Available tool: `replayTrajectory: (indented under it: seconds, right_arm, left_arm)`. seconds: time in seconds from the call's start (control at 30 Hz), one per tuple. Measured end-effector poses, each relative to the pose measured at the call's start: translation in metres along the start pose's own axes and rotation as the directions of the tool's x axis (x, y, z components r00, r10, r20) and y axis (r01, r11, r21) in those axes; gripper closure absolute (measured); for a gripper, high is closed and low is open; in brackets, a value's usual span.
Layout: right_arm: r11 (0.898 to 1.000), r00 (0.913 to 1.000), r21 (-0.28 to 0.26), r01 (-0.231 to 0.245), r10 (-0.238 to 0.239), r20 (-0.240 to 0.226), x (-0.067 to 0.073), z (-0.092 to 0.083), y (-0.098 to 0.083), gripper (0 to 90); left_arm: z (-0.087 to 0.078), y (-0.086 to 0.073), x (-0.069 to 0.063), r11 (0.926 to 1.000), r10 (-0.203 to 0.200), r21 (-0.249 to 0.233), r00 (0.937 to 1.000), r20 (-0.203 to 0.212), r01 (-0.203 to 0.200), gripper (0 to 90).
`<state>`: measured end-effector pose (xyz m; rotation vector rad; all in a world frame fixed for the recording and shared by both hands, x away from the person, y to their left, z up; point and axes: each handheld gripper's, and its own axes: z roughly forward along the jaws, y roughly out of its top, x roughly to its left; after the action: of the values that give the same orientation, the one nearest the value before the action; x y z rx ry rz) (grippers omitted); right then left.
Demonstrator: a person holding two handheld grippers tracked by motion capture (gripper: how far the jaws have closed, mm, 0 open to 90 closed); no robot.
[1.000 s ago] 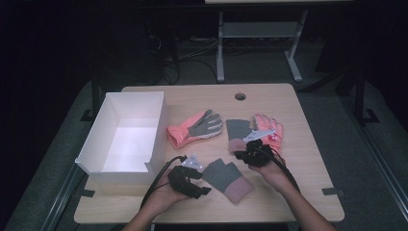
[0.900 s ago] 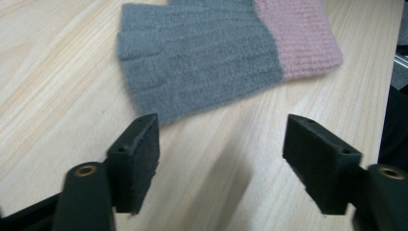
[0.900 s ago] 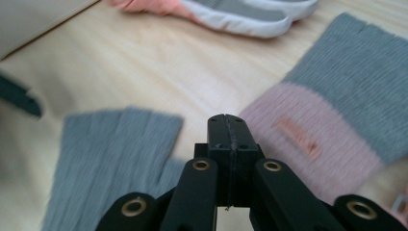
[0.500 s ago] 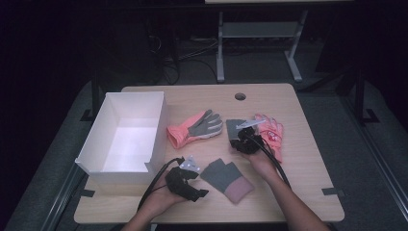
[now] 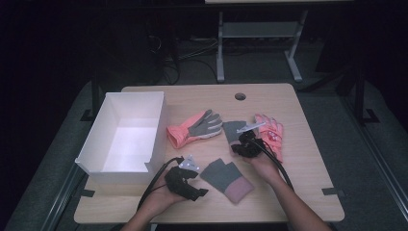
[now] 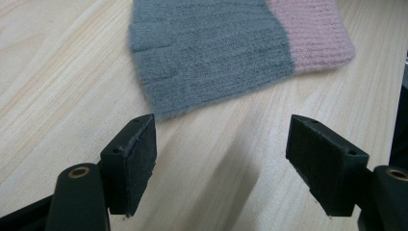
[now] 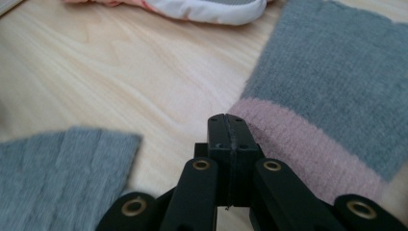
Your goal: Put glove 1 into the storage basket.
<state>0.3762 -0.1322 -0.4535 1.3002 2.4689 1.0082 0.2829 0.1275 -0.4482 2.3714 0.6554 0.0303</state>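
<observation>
Four gloves lie on the desk [image 5: 298, 183], in two kinds. Two are grey knit fingerless gloves with pink cuffs: the near one [image 5: 226, 179] lies at the front middle of the desk, the far one [image 5: 233, 130] lies toward the right, partly under the right gripper. Two are coral work gloves: one [image 5: 195, 128] palm up, just right of the box, one [image 5: 270, 134] at the right, just beside the far knit glove. One white open box [image 5: 126, 137] stands at the left.

Left gripper [image 5: 192, 187]: jaws spread, having just been opening, nothing between them; the near knit glove lies just beyond its tips. Right gripper [image 7: 226, 126]: jaws pressed together, nothing visibly pinched, tips just at the pink cuff edge of the far knit glove
</observation>
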Motion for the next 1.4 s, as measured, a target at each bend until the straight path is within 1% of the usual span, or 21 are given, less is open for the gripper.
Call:
replayTrajectory:
  seconds: [0.03, 0.17, 0.27, 0.43, 0.5, 0.6, 0.67, 0.7, 0.77, 0.8, 0.83, 0.87, 0.9, 0.93, 1.0, 1.03, 1.1, 1.23, 1.27, 1.33, 1.4]
  right_arm:
    - [1.0, 1.0, 0.003, 0.001, -0.001, -0.003, 0.0, -0.001, -0.001, 90.0]
    - [1.0, 1.0, 0.008, 0.007, -0.007, -0.007, 0.001, -0.005, -0.005, 90.0]
    - [1.0, 0.9998, 0.029, 0.013, -0.012, -0.014, 0.001, -0.01, -0.01, 90.0]
    - [0.999, 0.9993, 0.045, 0.032, -0.031, -0.023, 0.001, -0.018, -0.016, 90.0]
    - [0.998, 0.9993, 0.052, 0.027, -0.026, -0.028, 0.0, -0.02, -0.017, 90.0]
    - [0.998, 0.9991, 0.059, 0.035, -0.033, -0.027, 0.0, -0.022, -0.019, 90.0]
    - [0.996, 0.9983, 0.074, 0.04, -0.036, -0.046, 0.001, -0.027, -0.024, 90.0]
    - [0.996, 0.9981, 0.074, 0.044, -0.041, -0.046, 0.001, -0.029, -0.025, 90.0]
    - [0.996, 0.9979, 0.076, 0.045, -0.041, -0.05, 0.001, -0.031, -0.026, 90.0]
    - [0.997, 0.9976, 0.069, 0.047, -0.043, -0.054, 0.0, -0.033, -0.026, 89.8]
    - [0.997, 0.9977, 0.056, 0.045, -0.042, -0.052, -0.001, -0.035, -0.023, 87.9]
    - [0.998, 0.9978, 0.045, 0.047, -0.045, -0.05, -0.003, -0.037, -0.016, 85.3]
    - [0.998, 0.9978, 0.045, 0.047, -0.045, -0.05, -0.003, -0.037, -0.016, 85.3]
    - [0.998, 0.998, 0.039, 0.052, -0.051, -0.037, -0.004, -0.035, -0.008, 83.7]
    - [0.998, 0.998, 0.038, 0.058, -0.057, -0.027, -0.004, -0.03, -0.001, 81.2]
    - [0.998, 0.9984, 0.032, 0.054, -0.053, -0.018, -0.004, -0.027, 0.002, 81.1]
    - [0.998, 0.9988, 0.035, 0.047, -0.047, -0.015, -0.005, -0.024, 0.004, 80.2]
    - [0.998, 0.9988, 0.047, 0.041, -0.043, 0.023, -0.007, -0.014, 0.008, 75.1]
    - [0.998, 0.9985, 0.05, 0.044, -0.046, 0.03, -0.008, -0.013, 0.009, 73.5]
    - [0.998, 0.9986, 0.054, 0.035, -0.037, 0.038, -0.009, -0.01, 0.009, 71.0]
    - [0.998, 0.9988, 0.068, 0.011, -0.014, 0.047, -0.01, -0.006, 0.008, 69.0]
  left_arm:
    - [0.0, 0.0, 0.001, 1.0, 0.006, 0.002, 1.0, 0.0, -0.006, 25.9]
    - [-0.001, 0.0, 0.001, 1.0, 0.005, 0.003, 1.0, 0.001, -0.005, 25.9]
    - [-0.001, 0.0, 0.001, 1.0, 0.0, -0.006, 1.0, 0.0, 0.0, 25.9]
    - [-0.001, 0.0, 0.001, 0.9999, -0.008, -0.008, 1.0, 0.001, 0.008, 25.8]
    - [-0.001, -0.001, 0.001, 0.9998, -0.013, -0.013, 0.9999, 0.001, 0.013, 25.7]
    - [-0.002, -0.001, 0.001, 0.9998, -0.012, -0.015, 0.9999, -0.002, 0.012, 25.6]
    - [-0.002, 0.0, 0.001, 0.9997, -0.015, -0.018, 0.9999, -0.002, 0.015, 25.6]
    - [-0.001, -0.001, 0.001, 0.9995, -0.022, -0.02, 0.9997, 0.002, 0.022, 25.6]
    - [0.0, -0.001, 0.0, 0.9995, -0.025, -0.021, 0.9997, 0.002, 0.025, 25.6]
    - [0.0, 0.0, 0.0, 0.9995, -0.023, -0.02, 0.9997, 0.001, 0.023, 25.6]
    - [0.0, 0.0, -0.001, 0.9994, -0.025, -0.023, 0.9997, 0.001, 0.025, 25.6]
    - [-0.001, 0.0, -0.001, 0.9996, -0.02, -0.02, 0.9998, -0.001, 0.02, 25.6]
    - [-0.001, 0.0, -0.001, 0.9994, -0.025, -0.025, 0.9997, -0.001, 0.025, 25.6]
    - [-0.001, 0.0, -0.001, 0.9993, -0.026, -0.027, 0.9997, -0.001, 0.026, 25.6]
    - [-0.001, 0.0, -0.001, 0.999, -0.032, -0.031, 0.9995, -0.002, 0.032, 25.6]
    - [-0.001, 0.0, 0.0, 0.9993, -0.025, -0.026, 0.9997, -0.002, 0.025, 25.6]
    - [-0.001, 0.0, 0.0, 0.9993, -0.026, -0.027, 0.9997, 0.0, 0.026, 25.6]
    - [-0.001, 0.0, 0.001, 0.9996, -0.02, -0.02, 0.9998, 0.001, 0.02, 25.6]
    - [-0.001, 0.0, 0.0, 0.9994, -0.025, -0.026, 0.9997, -0.001, 0.025, 25.6]
    - [-0.001, 0.0, 0.0, 0.9995, -0.022, -0.024, 0.9997, -0.001, 0.022, 25.5]
    - [0.0, 0.0, 0.0, 0.9995, -0.022, -0.022, 0.9998, -0.001, 0.022, 25.4]
